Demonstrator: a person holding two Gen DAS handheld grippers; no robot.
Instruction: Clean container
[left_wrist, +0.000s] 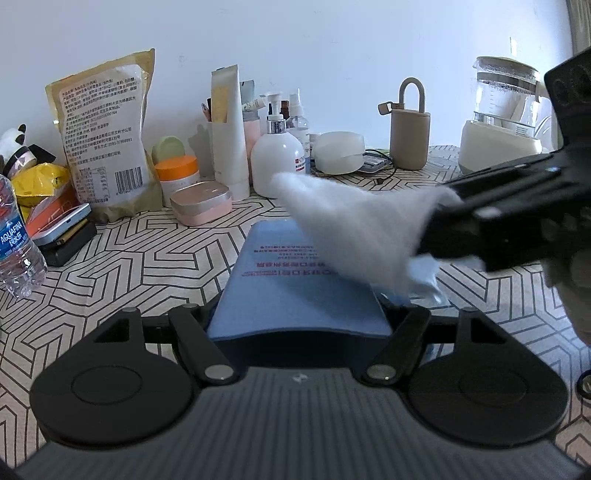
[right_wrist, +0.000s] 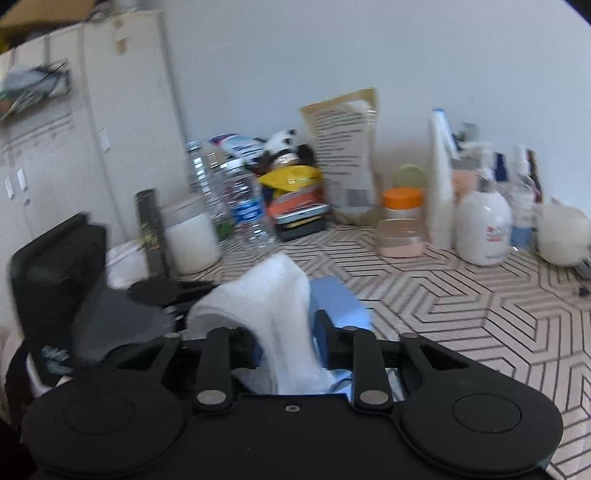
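Note:
My left gripper (left_wrist: 299, 321) is shut on a flat blue container (left_wrist: 295, 280) with red printed text on its lid, held low over the patterned tablecloth. My right gripper (left_wrist: 443, 218) comes in from the right, shut on a white cloth (left_wrist: 354, 229) that lies on the container's right far corner. In the right wrist view the white cloth (right_wrist: 273, 314) hangs between the right gripper's (right_wrist: 284, 347) jaws, over the blue container (right_wrist: 336, 302). The left gripper (right_wrist: 173, 291) shows at the left there, blurred.
Along the wall stand a food pouch (left_wrist: 107, 129), an orange-lidded jar (left_wrist: 177, 173), a pink case (left_wrist: 201, 203), a white pump bottle (left_wrist: 277, 162), a beige bottle (left_wrist: 410, 133) and a kettle (left_wrist: 502, 114). A water bottle (left_wrist: 16, 240) stands at the left.

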